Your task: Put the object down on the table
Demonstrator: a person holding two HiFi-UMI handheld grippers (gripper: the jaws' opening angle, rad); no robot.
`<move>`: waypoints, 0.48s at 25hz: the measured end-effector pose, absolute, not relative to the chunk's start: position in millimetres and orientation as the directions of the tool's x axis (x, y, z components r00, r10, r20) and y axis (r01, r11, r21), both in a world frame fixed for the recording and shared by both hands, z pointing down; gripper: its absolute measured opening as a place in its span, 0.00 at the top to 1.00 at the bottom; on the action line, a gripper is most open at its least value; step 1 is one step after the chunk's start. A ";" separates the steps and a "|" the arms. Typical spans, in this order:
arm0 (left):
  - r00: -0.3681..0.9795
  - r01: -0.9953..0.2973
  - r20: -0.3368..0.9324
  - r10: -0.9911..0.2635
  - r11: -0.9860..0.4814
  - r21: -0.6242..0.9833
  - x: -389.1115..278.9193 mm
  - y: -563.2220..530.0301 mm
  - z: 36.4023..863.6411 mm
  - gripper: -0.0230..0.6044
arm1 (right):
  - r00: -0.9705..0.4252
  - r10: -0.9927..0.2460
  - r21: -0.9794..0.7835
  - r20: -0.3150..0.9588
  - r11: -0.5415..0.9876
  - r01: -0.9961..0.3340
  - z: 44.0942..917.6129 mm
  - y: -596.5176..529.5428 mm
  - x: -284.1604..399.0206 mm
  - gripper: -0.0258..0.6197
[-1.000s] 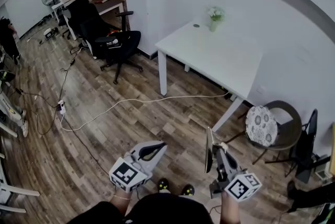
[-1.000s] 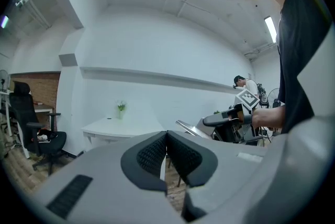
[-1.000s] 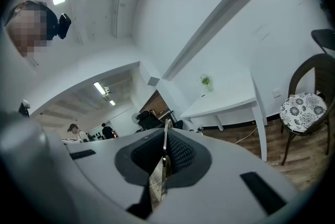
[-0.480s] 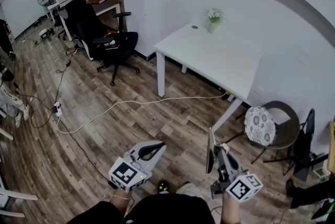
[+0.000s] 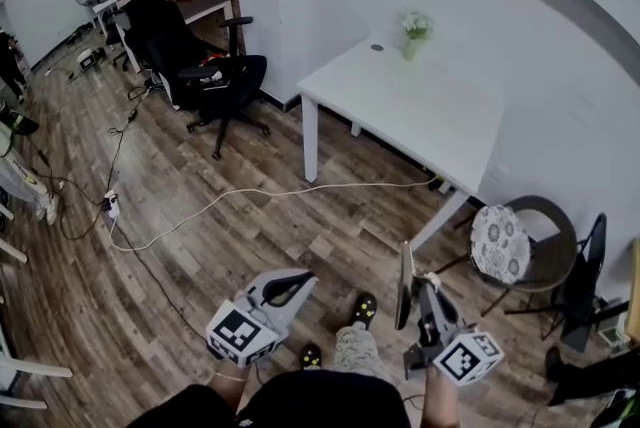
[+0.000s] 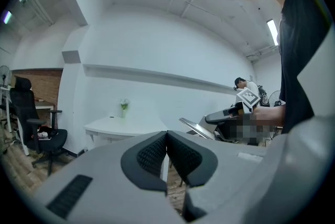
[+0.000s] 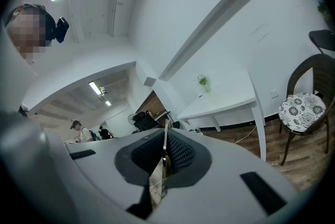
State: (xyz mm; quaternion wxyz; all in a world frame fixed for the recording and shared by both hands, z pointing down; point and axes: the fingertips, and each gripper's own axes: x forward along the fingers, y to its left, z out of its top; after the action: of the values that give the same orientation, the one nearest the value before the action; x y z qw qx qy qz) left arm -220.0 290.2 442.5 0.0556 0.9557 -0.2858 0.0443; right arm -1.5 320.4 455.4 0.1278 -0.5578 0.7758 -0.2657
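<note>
Right claw (image 5: pixel 414 290) is clamped shut on a thin flat shiny metal piece (image 5: pixel 402 272), edge-up over the wooden floor (image 5: pixel 200 276). Left claw (image 5: pixel 291 287) is closed and empty. The white bench (image 5: pixel 420 111) is well ahead, with a white cable (image 5: pixel 250 196) lying across the floor between.

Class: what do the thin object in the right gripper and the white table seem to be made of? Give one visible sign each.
The thin object: probably polished metal, since its face reflects like a mirror. The white table: perhaps painted wood or laminate; its top looks smooth, even and matte. Neither is certain.
</note>
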 end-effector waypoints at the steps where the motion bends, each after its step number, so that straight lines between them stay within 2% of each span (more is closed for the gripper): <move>1: 0.828 -0.558 0.123 -0.547 -0.826 0.083 -219.8 285.5 444.0 0.97 | -0.349 -0.932 -0.551 0.103 0.238 -0.800 457.0 314.0 0.9 0.96; 12: 0.797 -0.603 0.123 -0.592 -0.793 0.092 -188.3 207.5 443.6 0.97 | -0.394 -0.914 -0.556 0.095 0.280 -0.783 453.2 228.1 36.8 0.96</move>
State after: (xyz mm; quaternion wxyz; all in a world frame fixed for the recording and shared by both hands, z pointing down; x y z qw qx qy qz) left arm -188.3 207.5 443.6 0.0632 0.9457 -0.3158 0.0441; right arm 36.8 228.1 453.2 0.1223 -0.5368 0.7905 -0.2684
